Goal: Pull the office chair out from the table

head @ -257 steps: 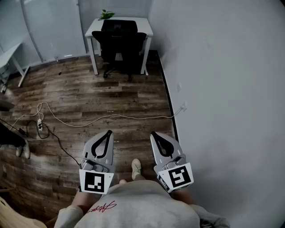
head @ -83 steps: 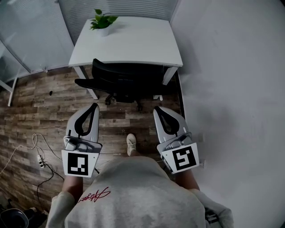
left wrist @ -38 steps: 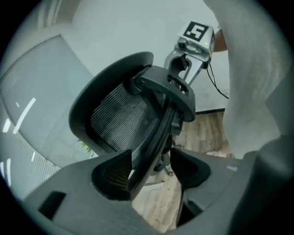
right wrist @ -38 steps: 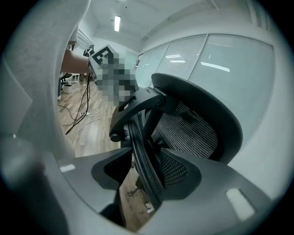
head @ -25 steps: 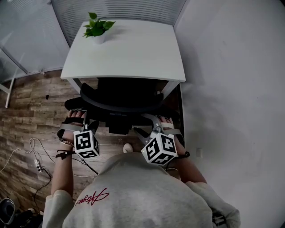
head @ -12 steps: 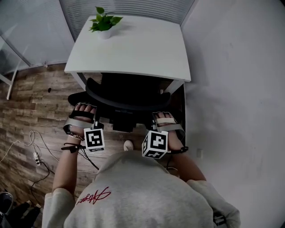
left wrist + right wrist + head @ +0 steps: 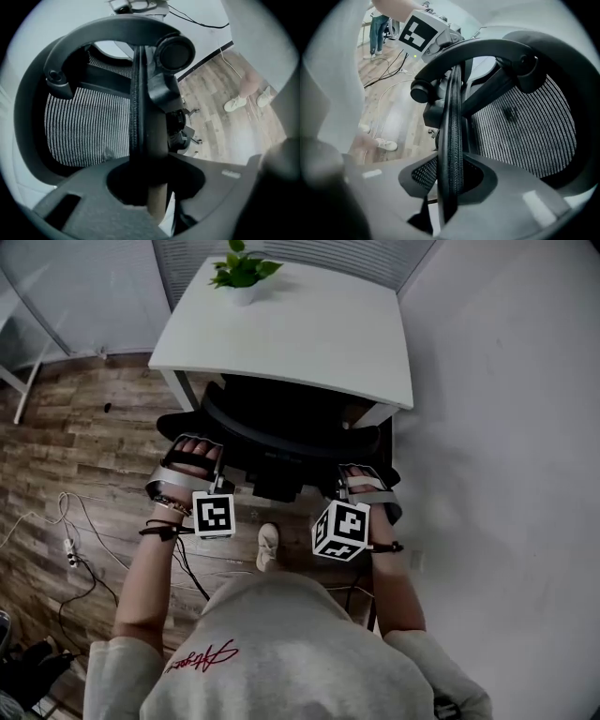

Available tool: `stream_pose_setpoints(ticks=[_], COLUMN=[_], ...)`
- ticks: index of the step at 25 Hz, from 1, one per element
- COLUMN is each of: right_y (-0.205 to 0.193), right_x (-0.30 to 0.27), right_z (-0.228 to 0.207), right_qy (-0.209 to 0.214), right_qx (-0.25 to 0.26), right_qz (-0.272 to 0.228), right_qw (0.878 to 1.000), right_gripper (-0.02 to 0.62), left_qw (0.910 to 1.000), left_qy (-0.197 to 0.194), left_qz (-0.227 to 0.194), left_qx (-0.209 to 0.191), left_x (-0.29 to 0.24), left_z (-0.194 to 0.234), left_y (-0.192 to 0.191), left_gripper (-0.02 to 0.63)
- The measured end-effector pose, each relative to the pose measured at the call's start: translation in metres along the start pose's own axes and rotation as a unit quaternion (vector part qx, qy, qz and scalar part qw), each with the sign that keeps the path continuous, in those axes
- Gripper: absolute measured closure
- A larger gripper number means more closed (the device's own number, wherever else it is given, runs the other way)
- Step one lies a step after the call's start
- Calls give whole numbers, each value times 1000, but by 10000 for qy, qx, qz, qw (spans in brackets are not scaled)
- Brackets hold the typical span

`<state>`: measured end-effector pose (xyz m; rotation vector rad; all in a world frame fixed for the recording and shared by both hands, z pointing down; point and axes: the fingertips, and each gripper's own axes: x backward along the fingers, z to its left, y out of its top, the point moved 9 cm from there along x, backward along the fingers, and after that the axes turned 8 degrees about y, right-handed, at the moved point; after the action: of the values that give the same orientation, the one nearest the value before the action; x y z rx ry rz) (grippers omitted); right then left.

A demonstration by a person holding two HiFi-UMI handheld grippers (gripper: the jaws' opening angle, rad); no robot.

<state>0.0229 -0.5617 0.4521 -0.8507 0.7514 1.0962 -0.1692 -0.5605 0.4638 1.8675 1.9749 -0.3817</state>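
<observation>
**Both Grippers Close on Chair Back at Corner Desk**

A person in a grey sweatshirt point(image 7: 281, 652) stood behind a black office chair point(image 7: 281, 427) that was tucked in at the near edge of a white tabletop point(image 7: 309, 334), its seat under the top and its curved mesh backrest just outside that edge. The left hand-held gripper point(image 7: 195, 454) sat on the backrest's left rim and the right hand-held gripper point(image 7: 361, 476) on its right rim, each pointing downward. In the left gripper view the dark edge of the backrest frame ran straight down between the jaws, which were closing on it. The right gripper view showed the same on the other side: the mesh-covered rim stood between the jaws as they closed against it. A potted plant point(image 7: 242, 268) stood at the tabletop's far edge, left of its middle. The tabletop's right edge lay close to a pale wall point(image 7: 506, 427). Cables point(image 7: 80, 521) trailed over the wooden floor point(image 7: 66, 437) to the person's left, and one light shoe point(image 7: 268, 547) showed behind the chair.
</observation>
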Motion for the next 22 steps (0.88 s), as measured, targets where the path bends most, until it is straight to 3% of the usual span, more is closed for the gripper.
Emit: stream_pose_setpoints(ticks=[2,15,22], right_y=[0,0,11], right_x=[0,-7,14], right_z=[-3,-2,42], right_qy=[91,132,-12], right_qx=[-60,-45,12], right_qz=[20,26,27], right_qw=[9999,9999,10000], right_gripper=[495,497,500], left_qw=[9999,9999,10000], left_qy=[-131,-88,-11], left_qz=[49,68,43], left_qx=[-26,-21,-57], left_x=[-1,-4,38], left_z=[-2,-9,-32], left_y=[-1,-2,2], left_gripper=[517,522,520])
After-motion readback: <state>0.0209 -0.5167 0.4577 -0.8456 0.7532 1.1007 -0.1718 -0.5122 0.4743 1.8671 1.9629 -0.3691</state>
